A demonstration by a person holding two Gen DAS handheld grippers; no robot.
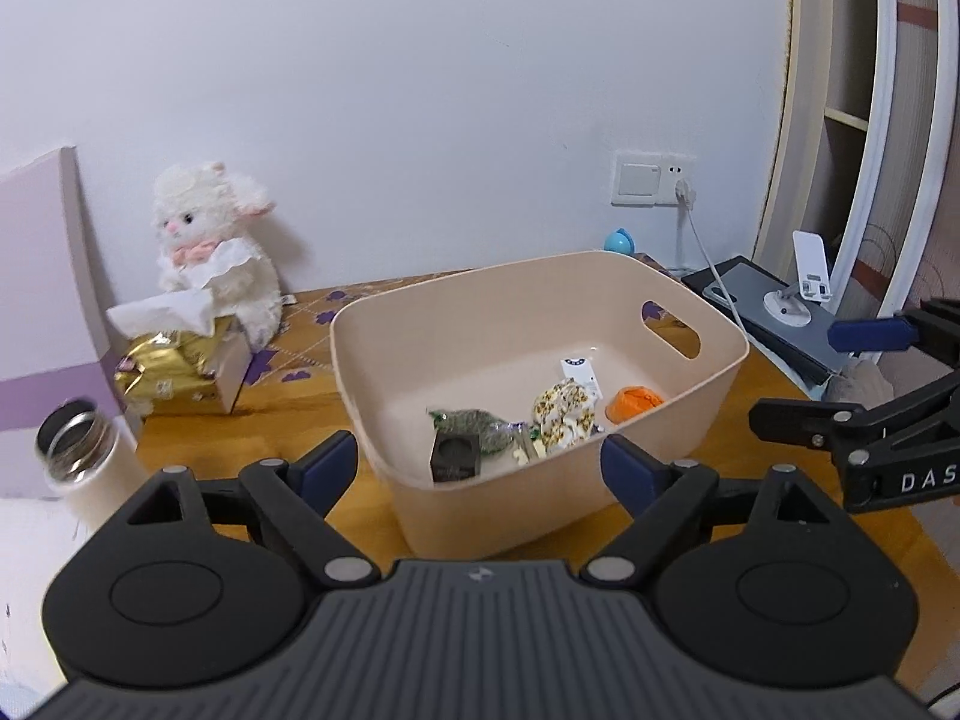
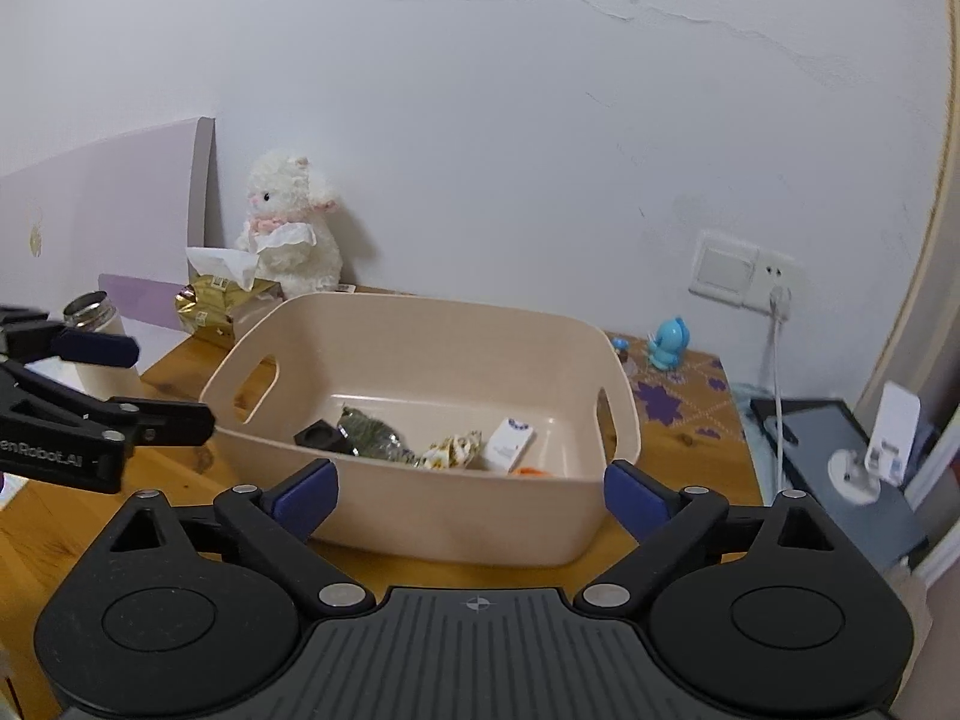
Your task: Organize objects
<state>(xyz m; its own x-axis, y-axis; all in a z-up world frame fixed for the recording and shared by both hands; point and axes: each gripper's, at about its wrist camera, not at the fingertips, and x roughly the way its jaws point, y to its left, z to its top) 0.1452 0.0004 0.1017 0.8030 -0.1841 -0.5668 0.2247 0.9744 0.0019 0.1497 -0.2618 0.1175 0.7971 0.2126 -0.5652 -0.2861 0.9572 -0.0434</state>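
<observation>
A beige plastic bin [image 1: 468, 312] [image 2: 456, 516] with handle cut-outs stands on the wooden table. Inside lie a black cube [image 1: 455, 457] [image 2: 321, 437], a green foil packet [image 1: 471, 423] [image 2: 369, 435], a yellow-flowered cloth bundle [image 1: 564, 414] [image 2: 450, 450], a white card box [image 1: 579, 372] [image 2: 509, 444] and an orange item [image 1: 633, 403] [image 2: 531, 471]. My left gripper [image 1: 480, 468] hangs open before the bin's near wall, empty. My right gripper [image 2: 471, 495] is open too, empty, in front of the bin. Each gripper shows at the edge of the other's view.
A white plush lamb [image 1: 213, 240] [image 2: 288, 222] sits at the wall behind a gold tissue pack [image 1: 180, 360] [image 2: 219, 303]. An open white flask [image 1: 90, 456] [image 2: 102, 336] stands at the left. A blue toy [image 2: 669, 342], a wall socket with cable [image 1: 654, 180] and a phone stand [image 1: 801, 288] are at the right.
</observation>
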